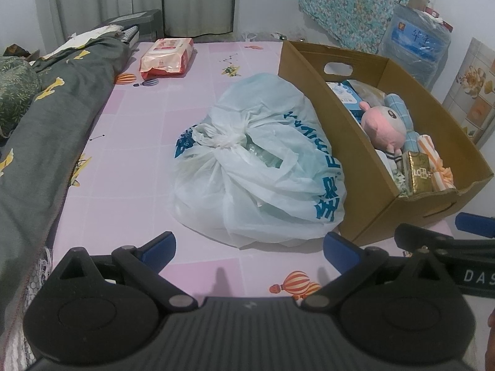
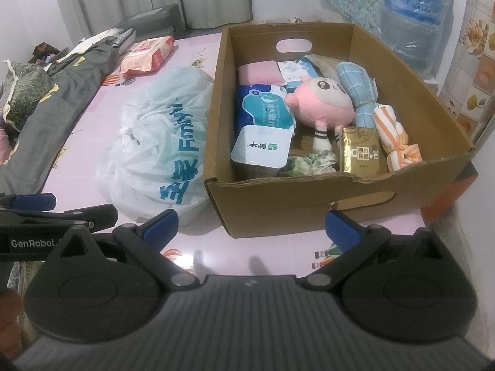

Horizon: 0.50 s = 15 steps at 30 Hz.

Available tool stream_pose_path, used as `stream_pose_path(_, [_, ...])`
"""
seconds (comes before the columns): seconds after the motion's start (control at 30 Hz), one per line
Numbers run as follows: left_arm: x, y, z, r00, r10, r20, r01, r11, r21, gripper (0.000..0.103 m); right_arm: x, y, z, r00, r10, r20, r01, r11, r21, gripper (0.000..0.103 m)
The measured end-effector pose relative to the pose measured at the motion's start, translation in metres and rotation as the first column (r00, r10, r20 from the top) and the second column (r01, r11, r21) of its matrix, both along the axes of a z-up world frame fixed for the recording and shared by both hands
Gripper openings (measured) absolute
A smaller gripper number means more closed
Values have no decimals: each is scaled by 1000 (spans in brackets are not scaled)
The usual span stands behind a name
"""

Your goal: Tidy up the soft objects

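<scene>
plastic bag [image 1: 260, 167] lettered "family" beside cardboard box [image 2: 309, 198]; both tools [image 1: 249, 244] [image 2: 250, 225] wide, "genrobot"-branded

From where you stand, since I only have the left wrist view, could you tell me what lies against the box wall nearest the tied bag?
Observer: A blue wet-wipes pack lies flat there, inside the cardboard box.
Operator: Thank you. Is anything in front of it?
Observer: Yes, a white lidded tub sits in the near corner on the bag's side.
Operator: And behind the wipes?
Observer: A pink folded cloth rests in the far corner.
Operator: Is the right hand-held gripper carrying anything?
Observer: No, the right hand-held gripper is open and empty, short of the box.
</scene>
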State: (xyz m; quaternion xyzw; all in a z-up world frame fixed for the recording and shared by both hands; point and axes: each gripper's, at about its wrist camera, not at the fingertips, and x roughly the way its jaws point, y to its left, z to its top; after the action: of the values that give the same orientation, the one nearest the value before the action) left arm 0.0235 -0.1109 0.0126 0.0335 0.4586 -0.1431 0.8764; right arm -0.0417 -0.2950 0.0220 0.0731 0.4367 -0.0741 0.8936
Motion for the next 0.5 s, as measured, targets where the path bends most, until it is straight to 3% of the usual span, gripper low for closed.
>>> stream_pose_path(0.5, [0, 0, 0, 1000, 2, 2, -2, 1000, 1, 102, 1, 1, 0, 1000, 1, 0, -1, 1000, 1, 102])
